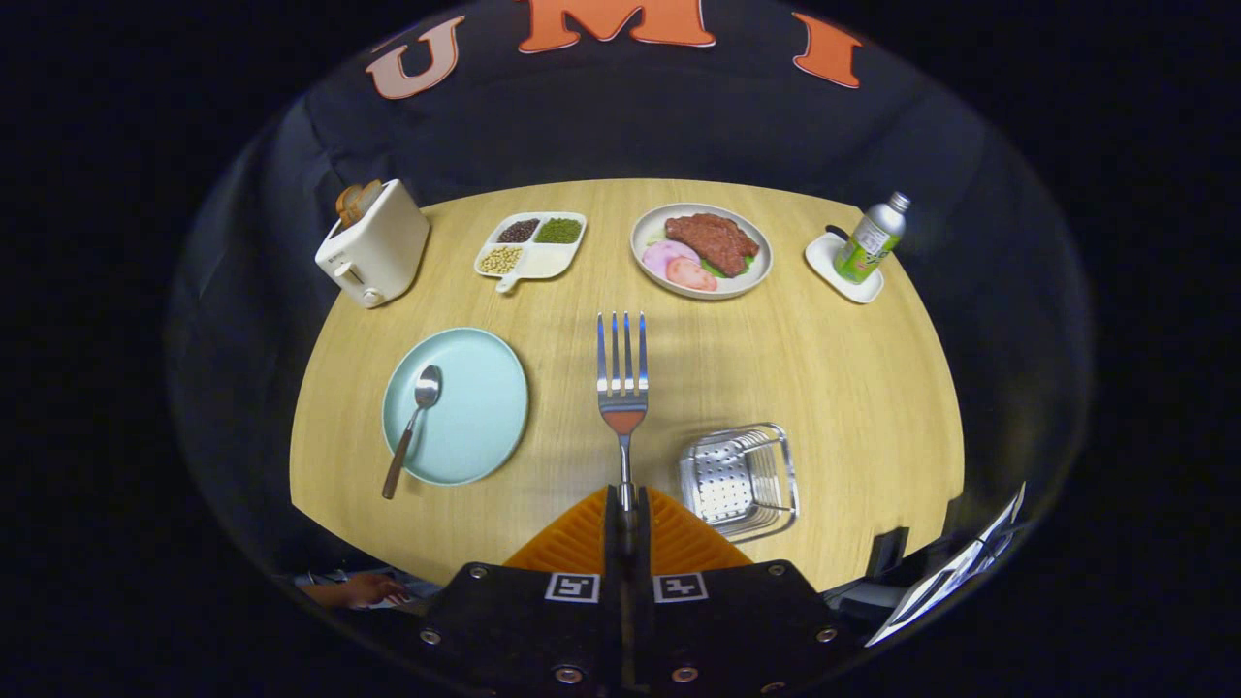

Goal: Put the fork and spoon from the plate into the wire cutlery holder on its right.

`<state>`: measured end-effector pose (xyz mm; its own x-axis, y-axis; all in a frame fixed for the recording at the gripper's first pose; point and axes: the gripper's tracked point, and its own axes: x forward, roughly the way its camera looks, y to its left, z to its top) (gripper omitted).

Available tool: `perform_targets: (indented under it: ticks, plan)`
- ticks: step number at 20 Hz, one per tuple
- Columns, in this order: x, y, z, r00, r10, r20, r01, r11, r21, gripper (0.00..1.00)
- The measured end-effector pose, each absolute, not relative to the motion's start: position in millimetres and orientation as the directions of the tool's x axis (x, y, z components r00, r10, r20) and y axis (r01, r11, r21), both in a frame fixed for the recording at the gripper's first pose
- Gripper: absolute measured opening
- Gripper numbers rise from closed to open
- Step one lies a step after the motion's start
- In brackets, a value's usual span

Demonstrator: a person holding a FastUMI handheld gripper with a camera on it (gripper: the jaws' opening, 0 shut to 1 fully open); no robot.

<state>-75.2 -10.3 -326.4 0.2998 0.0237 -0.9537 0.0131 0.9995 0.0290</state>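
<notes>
Gripper (625, 504) is sitting closed tight, both orange fingers (582, 538) pressing on the handle of the fork (622, 388), tines pointing straight ahead over the table (834, 388). Fork is hanging above bare wood, between the plate (475, 417) on one side and the wire cutlery holder (742, 480) on the other; holder is lying just beside the fingers, close to the table's near edge, mouth open toward the camera. Spoon (412, 427) is resting on the pale blue plate, bowl on the plate, handle sticking out past the rim toward the near edge. Open room: wide bare strip of wood is running from the fork tines to the far row of things. Far row, near the far edge: toaster (373, 247) with bread in it, divided tray (533, 247) with beans and grains, dish of food (703, 252), bottle (873, 237) standing on a small white coaster (842, 271). Bottle label is showing print, too small to read. Two square black-and-white markers (628, 587) are showing on the gripper body. A person's hand (354, 589) is showing below the table's near edge, beside the gripper body; how it is posed is unclear.
</notes>
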Motion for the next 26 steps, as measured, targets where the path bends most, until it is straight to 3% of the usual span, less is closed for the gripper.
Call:
perform_targets:
  ticks: [16,26]
  plan:
    - [-130,-93,-370,0.133,-0.037,-0.990,-0.014,0.999,-0.040,0.07]
    - [-108,-104,-359,0.194,0.033,-0.981,-0.077,0.997,0.018,0.13]
